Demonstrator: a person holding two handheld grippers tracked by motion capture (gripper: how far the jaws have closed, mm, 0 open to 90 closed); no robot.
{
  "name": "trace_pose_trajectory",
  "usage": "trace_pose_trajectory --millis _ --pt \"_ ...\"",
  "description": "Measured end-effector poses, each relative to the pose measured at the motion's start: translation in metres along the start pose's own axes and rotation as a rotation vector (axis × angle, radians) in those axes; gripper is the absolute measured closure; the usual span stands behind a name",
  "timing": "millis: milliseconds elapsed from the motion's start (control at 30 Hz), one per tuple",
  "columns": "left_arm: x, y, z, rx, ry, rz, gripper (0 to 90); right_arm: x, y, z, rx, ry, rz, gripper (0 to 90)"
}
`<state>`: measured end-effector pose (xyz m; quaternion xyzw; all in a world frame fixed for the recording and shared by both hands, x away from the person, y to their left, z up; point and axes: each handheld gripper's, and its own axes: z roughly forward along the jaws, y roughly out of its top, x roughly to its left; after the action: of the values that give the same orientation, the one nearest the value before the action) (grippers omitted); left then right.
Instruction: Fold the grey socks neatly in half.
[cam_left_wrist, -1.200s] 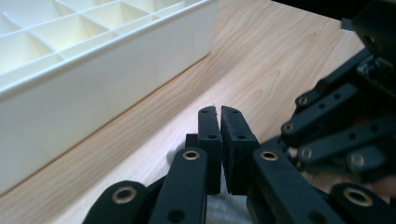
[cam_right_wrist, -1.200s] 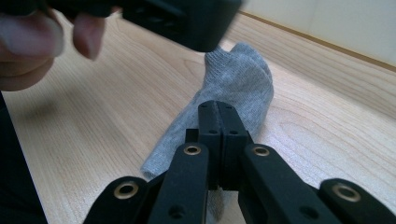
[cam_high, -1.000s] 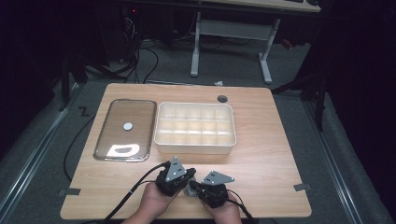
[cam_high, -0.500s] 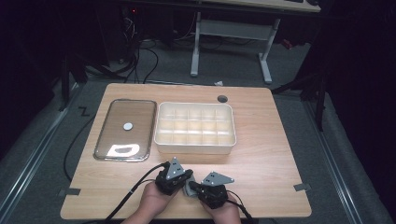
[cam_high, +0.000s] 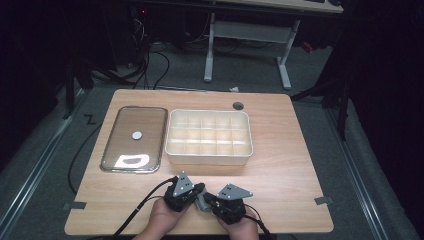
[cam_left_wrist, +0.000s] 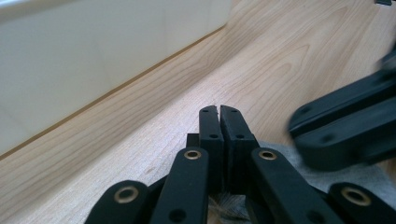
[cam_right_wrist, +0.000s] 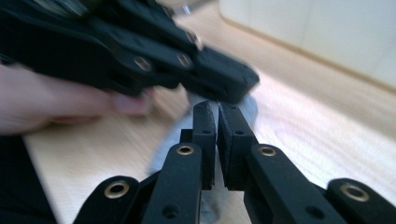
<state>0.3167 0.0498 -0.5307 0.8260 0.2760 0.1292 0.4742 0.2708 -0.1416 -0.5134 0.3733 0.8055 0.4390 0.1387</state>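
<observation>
- Black jaws of the left gripper (cam_left_wrist: 219, 112) stand pressed together in the left gripper view, their tips meeting with nothing visible between them; they hover low over the wooden table (cam_left_wrist: 280, 56).
- Under and just behind those jaws lies a grey cloth (cam_left_wrist: 373, 175), a pale felt-like patch on the wood. Whether the jaws touch it cannot be told.
- From the right edge of the left gripper view the other gripper comes in as a blurred black shape, lying over the cloth.
- The right gripper (cam_right_wrist: 217, 109) also has its jaws drawn together, only a thin seam showing between them and nothing clamped.
- In the right gripper view the grey cloth (cam_right_wrist: 168, 140) lies beneath and beyond the jaws, and the left gripper crosses just ahead, its tip almost touching the right gripper's tips. A hand (cam_right_wrist: 56, 100) holds it, fingers curled underneath.
- From the high view both grippers sit close together at the near edge of the table, left gripper (cam_high: 199, 189) angled toward right gripper (cam_high: 206, 199), with the cloth (cam_high: 202, 202) between them.
- Farther up the table stands a white compartment box (cam_high: 209, 155), its cells apparently empty. Just beside it on the left lies a flat transparent lid (cam_high: 134, 139), with a small round knob at its middle.
</observation>
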Motion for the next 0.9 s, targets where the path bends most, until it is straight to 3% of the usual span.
trace_pose_trajectory --millis 133,267,333,433,733,900 --pt "0.000 0.000 0.000 -0.001 0.001 -0.001 88.2 0.009 0.003 -0.015 -0.036 0.041 -0.015 87.3" --pt "0.000 0.000 0.000 0.000 -0.001 0.003 88.3 0.016 -0.006 -0.008 0.024 0.074 -0.026 87.2" --pt "0.000 0.000 0.000 0.000 -0.003 0.006 88.5 0.017 -0.010 -0.003 0.065 0.068 -0.022 87.8" --pt "0.000 0.000 0.000 0.001 -0.007 0.004 88.5 0.015 -0.013 0.000 0.077 0.061 -0.018 89.8" --pt "0.001 -0.001 0.000 0.005 -0.017 -0.006 88.5 0.014 -0.016 0.002 0.079 0.077 -0.015 90.0" --pt "0.001 -0.001 -0.001 0.007 -0.019 -0.002 88.3 0.012 -0.005 -0.013 0.035 0.060 -0.007 81.6"
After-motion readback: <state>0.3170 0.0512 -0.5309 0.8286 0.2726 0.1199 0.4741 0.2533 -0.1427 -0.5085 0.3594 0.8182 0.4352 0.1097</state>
